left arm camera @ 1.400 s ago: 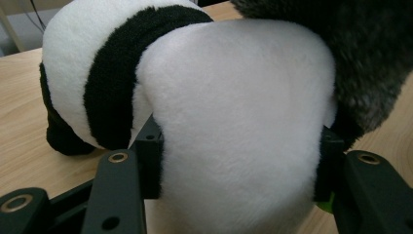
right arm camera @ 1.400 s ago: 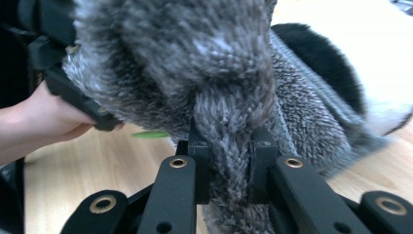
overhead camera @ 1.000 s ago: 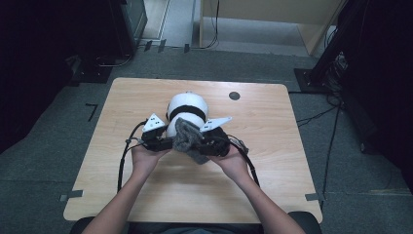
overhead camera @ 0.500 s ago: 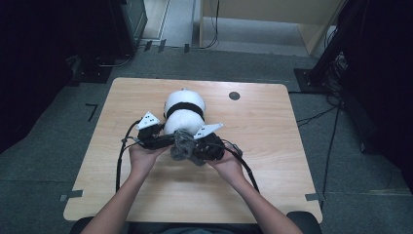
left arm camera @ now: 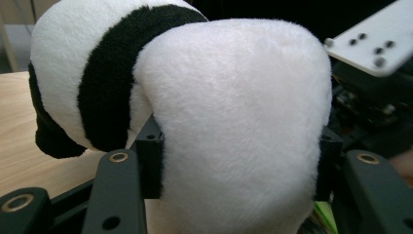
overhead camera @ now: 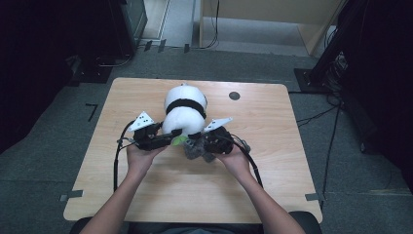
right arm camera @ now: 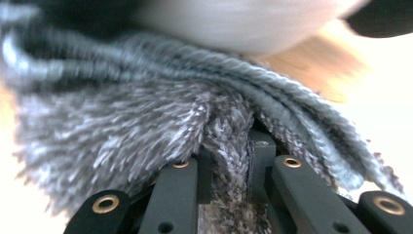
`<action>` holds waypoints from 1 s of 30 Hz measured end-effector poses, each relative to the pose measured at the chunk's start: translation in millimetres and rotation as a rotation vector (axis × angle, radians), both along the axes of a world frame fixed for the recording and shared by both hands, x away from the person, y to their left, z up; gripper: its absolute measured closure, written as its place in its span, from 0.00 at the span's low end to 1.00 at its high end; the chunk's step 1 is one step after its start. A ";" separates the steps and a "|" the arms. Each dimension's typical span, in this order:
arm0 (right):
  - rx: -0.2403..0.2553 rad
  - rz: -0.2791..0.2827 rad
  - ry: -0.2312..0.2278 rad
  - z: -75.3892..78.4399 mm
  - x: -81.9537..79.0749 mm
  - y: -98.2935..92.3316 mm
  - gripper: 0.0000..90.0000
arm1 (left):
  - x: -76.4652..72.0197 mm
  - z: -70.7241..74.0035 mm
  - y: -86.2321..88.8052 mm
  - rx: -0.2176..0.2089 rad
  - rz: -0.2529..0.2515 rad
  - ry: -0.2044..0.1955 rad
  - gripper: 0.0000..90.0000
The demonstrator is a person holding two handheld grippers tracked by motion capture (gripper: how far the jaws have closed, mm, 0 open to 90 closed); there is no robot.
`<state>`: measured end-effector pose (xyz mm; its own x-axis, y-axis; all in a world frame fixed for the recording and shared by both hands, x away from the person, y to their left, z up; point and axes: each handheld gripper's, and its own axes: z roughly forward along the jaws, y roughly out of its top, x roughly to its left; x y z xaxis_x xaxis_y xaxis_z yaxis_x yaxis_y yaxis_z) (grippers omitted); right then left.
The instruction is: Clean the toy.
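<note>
A white plush panda with a black band lies in the middle of the wooden table. My left gripper is shut on a rounded white part of the panda, and its pads press into the fur from both sides. My right gripper is shut on a grey knitted scarf right in front of the panda. In the right gripper view the scarf bunches up between the jaws of the right gripper. Something small and green peeks out between the two grippers.
A small dark round spot marks the table behind the panda to the right. Cables trail from both grippers toward the person. Dark equipment and stands ring the table on the grey floor.
The right gripper has sunk a little toward the table with the scarf in it. The left gripper and the panda have hardly moved.
</note>
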<state>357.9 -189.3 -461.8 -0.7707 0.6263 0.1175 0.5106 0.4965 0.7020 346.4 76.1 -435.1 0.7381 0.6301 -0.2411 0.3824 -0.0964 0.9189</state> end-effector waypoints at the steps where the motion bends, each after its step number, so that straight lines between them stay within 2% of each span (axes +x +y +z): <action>1: -0.003 -0.013 -0.002 0.4 1.0 -2.5 0.88 | -0.2 -0.4 -0.5 0.005 -0.009 -0.001 0.48; 5: -0.002 -0.072 0.006 0.4 8.9 -18.8 0.88 | -1.7 -2.5 -1.5 0.017 -0.030 0.001 0.47; 9: 0.034 -0.121 0.023 1.9 15.5 -34.0 0.88 | -2.0 -3.7 -2.7 0.023 -0.041 0.000 0.47; 13: 0.033 -0.136 0.033 1.7 17.1 -38.0 0.88 | -2.4 -4.8 -3.8 0.037 -0.047 -0.004 0.47; 16: 0.035 -0.172 0.044 2.2 20.4 -45.5 0.88 | -2.5 -5.8 -2.6 0.059 -0.038 -0.011 0.47; 19: 0.104 -0.221 0.053 8.9 22.5 -59.2 0.88 | -1.7 -7.1 -1.3 0.066 -0.032 -0.009 0.47; 20: 0.130 -0.228 0.057 11.7 22.3 -62.3 0.88 | -1.3 -8.0 -1.5 0.083 -0.030 -0.012 0.47; 21: 0.130 -0.228 0.057 11.7 22.3 -62.3 0.88 | -1.3 -8.0 -1.5 0.083 -0.030 -0.012 0.47; 22: 0.213 -0.243 0.048 22.1 20.0 -70.5 0.88 | -1.1 -9.7 -3.1 0.105 -0.024 -0.011 0.47; 25: 0.287 -0.221 0.040 38.3 14.9 -73.0 0.88 | -1.0 -12.3 -7.2 0.125 -0.019 -0.005 0.47; 28: 0.291 -0.175 0.022 49.1 7.7 -62.9 0.88 | -2.6 -13.3 -12.4 0.147 -0.022 -0.015 0.47; 29: 0.291 -0.175 0.022 49.1 7.7 -62.9 0.88 | -2.6 -13.3 -12.4 0.147 -0.022 -0.015 0.47; 30: 0.290 -0.140 0.027 51.9 3.6 -53.1 0.88 | -5.2 -13.5 -16.0 0.164 -0.013 -0.034 0.47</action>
<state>361.5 -242.4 -409.9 -0.6733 0.6637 0.3260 0.5802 0.2010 0.7892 341.2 60.1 -448.6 0.7526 0.6491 -0.1104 0.3489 -0.2509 0.9029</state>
